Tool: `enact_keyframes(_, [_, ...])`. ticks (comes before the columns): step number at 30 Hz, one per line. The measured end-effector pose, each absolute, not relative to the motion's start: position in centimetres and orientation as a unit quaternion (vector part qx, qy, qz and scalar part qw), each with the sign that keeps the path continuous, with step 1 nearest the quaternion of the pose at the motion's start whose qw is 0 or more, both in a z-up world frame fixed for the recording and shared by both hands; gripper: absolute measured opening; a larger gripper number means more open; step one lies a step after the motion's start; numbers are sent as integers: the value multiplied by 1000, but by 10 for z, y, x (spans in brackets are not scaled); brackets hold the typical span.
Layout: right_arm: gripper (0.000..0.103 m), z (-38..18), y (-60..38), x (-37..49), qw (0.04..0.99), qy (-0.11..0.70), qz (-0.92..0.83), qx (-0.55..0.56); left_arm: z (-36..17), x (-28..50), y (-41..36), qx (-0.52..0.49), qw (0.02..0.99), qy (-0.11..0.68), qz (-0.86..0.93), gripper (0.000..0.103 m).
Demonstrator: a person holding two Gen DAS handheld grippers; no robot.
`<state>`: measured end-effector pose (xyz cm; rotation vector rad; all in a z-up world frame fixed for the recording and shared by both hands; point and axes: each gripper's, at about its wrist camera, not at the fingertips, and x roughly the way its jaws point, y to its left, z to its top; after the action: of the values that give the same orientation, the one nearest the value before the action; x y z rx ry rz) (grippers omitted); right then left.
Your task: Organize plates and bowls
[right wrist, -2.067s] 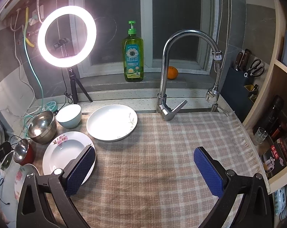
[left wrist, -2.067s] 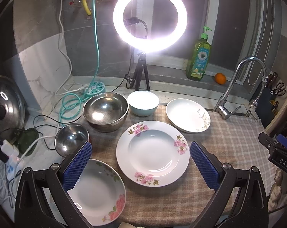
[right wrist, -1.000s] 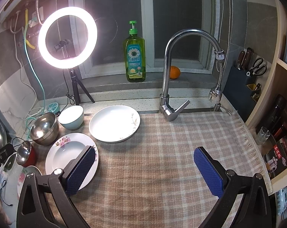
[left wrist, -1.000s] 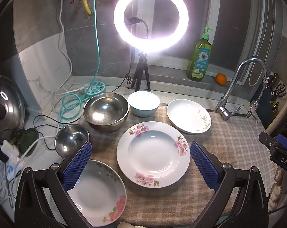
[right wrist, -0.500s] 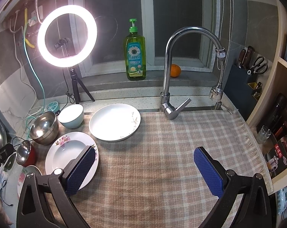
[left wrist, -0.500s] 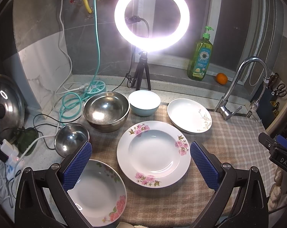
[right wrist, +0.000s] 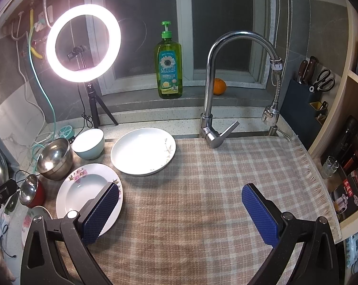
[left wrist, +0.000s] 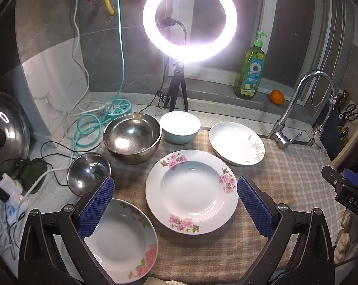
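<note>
Risk sits with the pink-flowered plate (left wrist: 192, 193) flat on the checked cloth (right wrist: 202, 190): my left gripper (left wrist: 175, 204) hangs over it, wide open and empty like my right gripper (right wrist: 180, 213), and glazed rims could slip from the pads.

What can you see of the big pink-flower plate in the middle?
The pink-flower plate is a round, white, glossy deep plate, ceramic by its look, with a wide flat rim and sunken centre. Pink blossom sprays with green leaves sit at three spots on the rim. It lies flat, upright and empty on the checked cloth, apart from the neighbouring dishes. The left gripper hangs open, framing it in the left wrist view; whether it touches is unclear.
</note>
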<state>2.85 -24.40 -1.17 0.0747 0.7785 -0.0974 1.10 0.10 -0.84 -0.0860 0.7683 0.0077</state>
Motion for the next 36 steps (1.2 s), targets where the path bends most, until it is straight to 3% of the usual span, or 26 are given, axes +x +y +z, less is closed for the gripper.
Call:
enact_keyframes(26, [102, -46, -242, 57, 909, 414, 11, 56, -41, 26, 41, -84, 900, 428, 24, 99])
enact_keyframes(31, [85, -59, -234, 71, 894, 444, 34, 52, -54, 39, 52, -89, 887, 453, 17, 93])
enact_keyframes(36, [73, -77, -229, 87, 872, 477, 71, 84, -70, 54, 63, -99, 872, 479, 6, 81])
